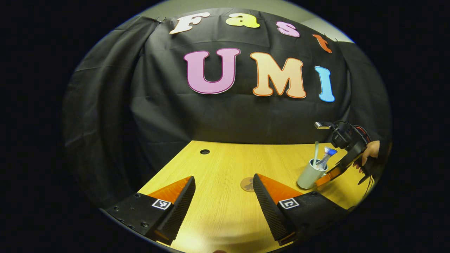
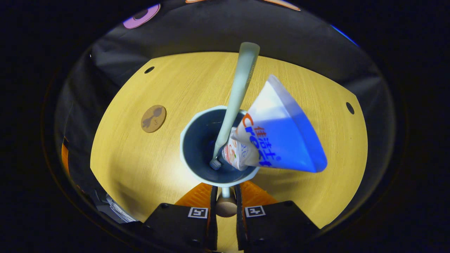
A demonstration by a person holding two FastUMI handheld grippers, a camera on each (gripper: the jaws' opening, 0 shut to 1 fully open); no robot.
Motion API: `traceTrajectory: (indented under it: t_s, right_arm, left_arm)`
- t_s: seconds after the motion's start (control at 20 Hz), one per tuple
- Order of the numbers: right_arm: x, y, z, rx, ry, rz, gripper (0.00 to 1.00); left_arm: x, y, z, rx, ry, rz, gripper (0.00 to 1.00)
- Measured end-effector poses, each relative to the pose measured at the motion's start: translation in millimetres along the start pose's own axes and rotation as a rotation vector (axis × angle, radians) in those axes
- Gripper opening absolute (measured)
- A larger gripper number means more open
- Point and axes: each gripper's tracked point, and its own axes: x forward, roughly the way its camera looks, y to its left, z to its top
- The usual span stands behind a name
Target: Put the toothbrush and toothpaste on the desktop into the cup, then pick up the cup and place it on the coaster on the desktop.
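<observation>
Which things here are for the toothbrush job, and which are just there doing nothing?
For the job:
- toothbrush, standing in the cup
- toothpaste, in the cup too
- cup, its handle pinched by the right gripper
- coaster, bare on the desk

Just there:
- left gripper, open, holding nothing
- wooden desk with its round holes

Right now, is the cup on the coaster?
No: in the right gripper view the cup stands on bare desk, with the coaster apart to its left.
</observation>
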Motion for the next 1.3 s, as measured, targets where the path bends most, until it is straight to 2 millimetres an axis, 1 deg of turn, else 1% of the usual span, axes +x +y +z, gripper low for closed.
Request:
traceTrajectory:
  t_s: [0.25,0.55,0.6,0.65,0.75,0.8,0.85,0.9,1.0,1.05,1.1,1.25,1.3]
  right_arm:
    - [2.1,-1.7,1.9,-0.046,-0.019,0.02,0.24]
    - [9.7,-7.4,-2.6,-0.121,-0.038,0.053,0.24]
    - [9.2,-7.4,-1.9,-0.131,-0.035,0.058,0.21]
    - [9.7,-7.9,-1.7,-0.142,-0.034,0.061,0.24]
    - [9.3,-10.2,-2.0,-0.166,-0.03,0.06,0.24]
    - [8.9,-10.3,-0.5,-0.173,-0.031,0.061,0.24]
    - [8.6,-10.5,-0.1,-0.178,-0.031,0.062,0.2]
    - [8.9,-10.4,-0.2,-0.183,-0.031,0.064,0.24]
    - [9.2,-12.6,0.1,-0.201,-0.033,0.059,0.24]
    - [9.5,-13.7,0.5,-0.211,-0.032,0.054,0.2]
    - [8.3,-13.7,0.7,-0.217,-0.028,0.05,0.24]
    - [6.3,-16.0,0.2,-0.235,-0.007,0.036,0.24]
    - [4.6,-16.5,2.9,-0.243,-0.012,0.029,0.2]
  left_arm:
    - [-2.6,20.4,-6.2,-0.007,0.007,0.017,0.95]
    - [-9.2,61.7,-13.4,-0.013,0.025,0.069,0.95]
    - [-10.8,68.3,-13.7,-0.017,0.025,0.078,0.95]
    - [-12.5,75.7,-14.8,-0.02,0.028,0.092,0.95]
    - [-14.4,87.8,-16.1,-0.029,0.029,0.114,0.95]
    - [-15.7,95.3,-17.8,-0.035,0.032,0.122,0.95]
    - [-15.6,101.7,-20.6,-0.042,0.037,0.131,0.95]
    - [-15.7,108.2,-22.5,-0.05,0.04,0.139,0.95]
    - [-18.1,117.0,-25.9,-0.064,0.051,0.154,0.95]
    - [-18.5,120.5,-27.3,-0.068,0.052,0.158,0.95]
    - [-18.6,122.9,-27.0,-0.071,0.053,0.16,0.95]
    - [-17.4,124.7,-28.7,-0.076,0.057,0.158,0.95]
    - [-15.8,123.5,-28.0,-0.075,0.055,0.154,0.95]
